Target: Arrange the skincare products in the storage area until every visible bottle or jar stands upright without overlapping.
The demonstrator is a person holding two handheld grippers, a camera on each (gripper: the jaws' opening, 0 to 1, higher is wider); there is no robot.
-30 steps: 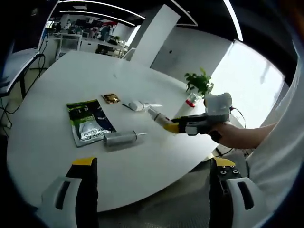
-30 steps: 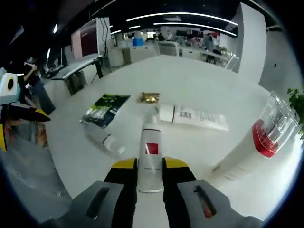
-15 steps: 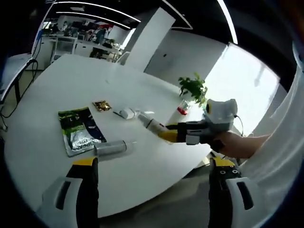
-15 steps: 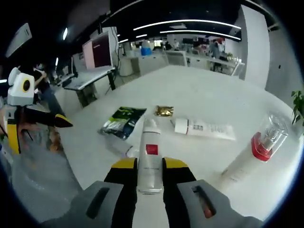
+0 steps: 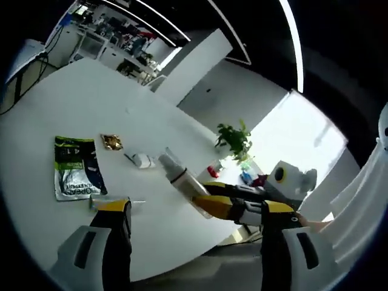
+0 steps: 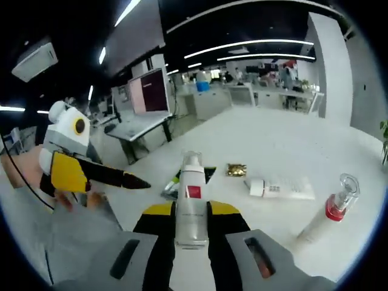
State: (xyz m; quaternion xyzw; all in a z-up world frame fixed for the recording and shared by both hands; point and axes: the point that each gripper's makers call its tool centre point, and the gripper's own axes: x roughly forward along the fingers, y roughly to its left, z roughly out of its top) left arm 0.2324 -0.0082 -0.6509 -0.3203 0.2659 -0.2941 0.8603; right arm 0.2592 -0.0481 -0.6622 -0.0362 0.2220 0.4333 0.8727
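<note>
right claw (image 6: 191, 223) clamped on white bottle (image 6: 192, 203), lifted | left claw (image 5: 191, 242) wide open, empty | next: stand bottle upright on desk (image 6: 273, 151)

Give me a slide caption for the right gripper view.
Right gripper lifts a white bottle above the table, where a tube lies flat and a red-collared pump bottle stands.

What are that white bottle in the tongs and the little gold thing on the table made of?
The white bottle with a red square label looks like matte opaque plastic: smooth, evenly lit, no glassy see-through. The small gold packet seems to be foil: crinkled, with bright glints. Both are guesses from the look.
</note>
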